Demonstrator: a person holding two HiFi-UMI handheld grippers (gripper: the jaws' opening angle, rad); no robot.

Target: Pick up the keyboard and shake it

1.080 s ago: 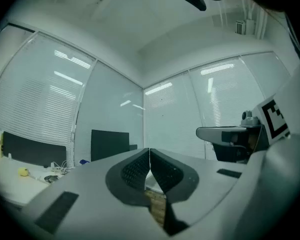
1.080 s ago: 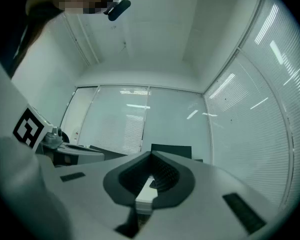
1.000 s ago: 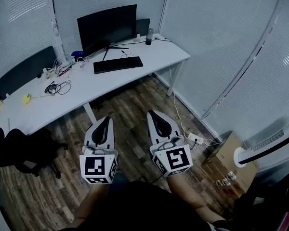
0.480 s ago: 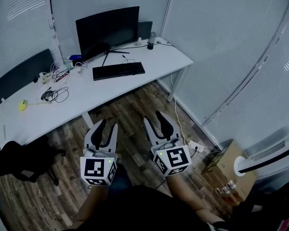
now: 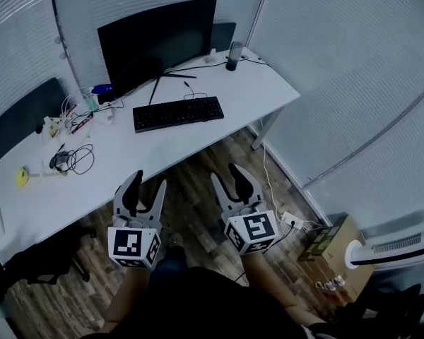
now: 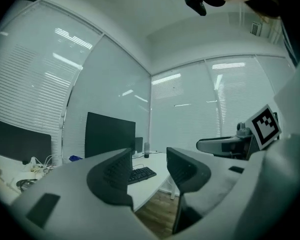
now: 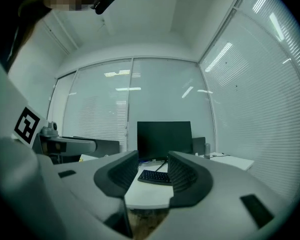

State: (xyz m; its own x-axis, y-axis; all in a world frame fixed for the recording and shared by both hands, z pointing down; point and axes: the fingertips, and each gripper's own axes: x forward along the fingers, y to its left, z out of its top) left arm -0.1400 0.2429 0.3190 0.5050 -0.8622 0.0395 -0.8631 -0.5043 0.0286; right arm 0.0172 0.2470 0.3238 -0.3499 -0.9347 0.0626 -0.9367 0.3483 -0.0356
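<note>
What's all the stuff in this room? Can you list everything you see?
keyboard: one, black, on the desk in front of the monitor
monitor: one, black, at the desk's back
desk: one, white, by the blinds
cables: one tangle, black, on the desk's left part
chair: one, black, on the floor at left
cardboard box: one, brown, on the floor at right
power strip: one, white, on the floor
left gripper: one, grey, over the floor, jaws opening, nothing between
right gripper: one, grey, beside it, jaws opening, nothing between
</note>
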